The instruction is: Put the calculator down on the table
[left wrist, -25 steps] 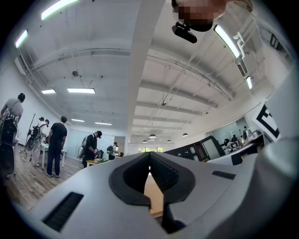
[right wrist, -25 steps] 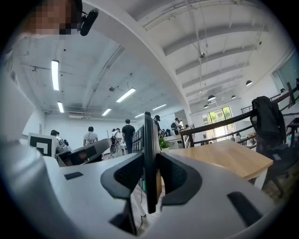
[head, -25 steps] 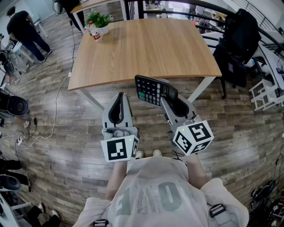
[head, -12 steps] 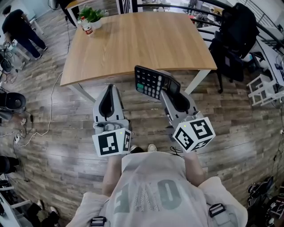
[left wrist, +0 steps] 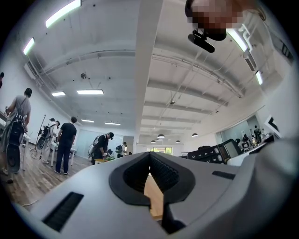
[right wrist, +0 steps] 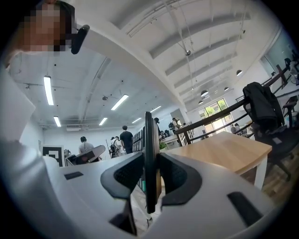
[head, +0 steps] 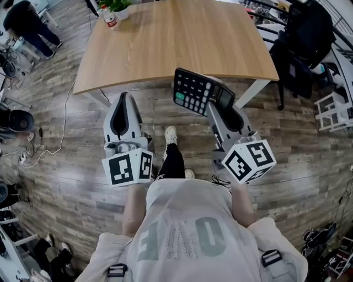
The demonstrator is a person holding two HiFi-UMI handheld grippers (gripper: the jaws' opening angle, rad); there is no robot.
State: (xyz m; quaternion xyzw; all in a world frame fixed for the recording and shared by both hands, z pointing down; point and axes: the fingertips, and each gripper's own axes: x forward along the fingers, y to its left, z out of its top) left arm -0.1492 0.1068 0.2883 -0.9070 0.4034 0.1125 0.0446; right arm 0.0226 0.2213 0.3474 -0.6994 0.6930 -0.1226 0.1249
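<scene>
The black calculator (head: 199,93) stands on edge in my right gripper (head: 219,108), whose jaws are shut on its lower end. It hangs in the air just before the near edge of the wooden table (head: 176,38), keys facing left. The right gripper view shows the calculator (right wrist: 149,154) edge-on between the pads of my right gripper (right wrist: 150,175), with the table (right wrist: 224,151) ahead to the right. My left gripper (head: 124,99) is shut and holds nothing, below the table's near left corner. From my left gripper (left wrist: 150,186), the calculator (left wrist: 215,153) shows at right.
A potted plant (head: 117,6) and a can (head: 110,21) stand at the table's far left corner. A black chair with a bag (head: 303,38) is at the right of the table. A person (head: 25,22) stands far left. My foot (head: 171,135) is stepping forward on the wood floor.
I have stepped toward the table. The right gripper carried the calculator forward up to the table's near edge. The left gripper drifted left and stayed shut.
</scene>
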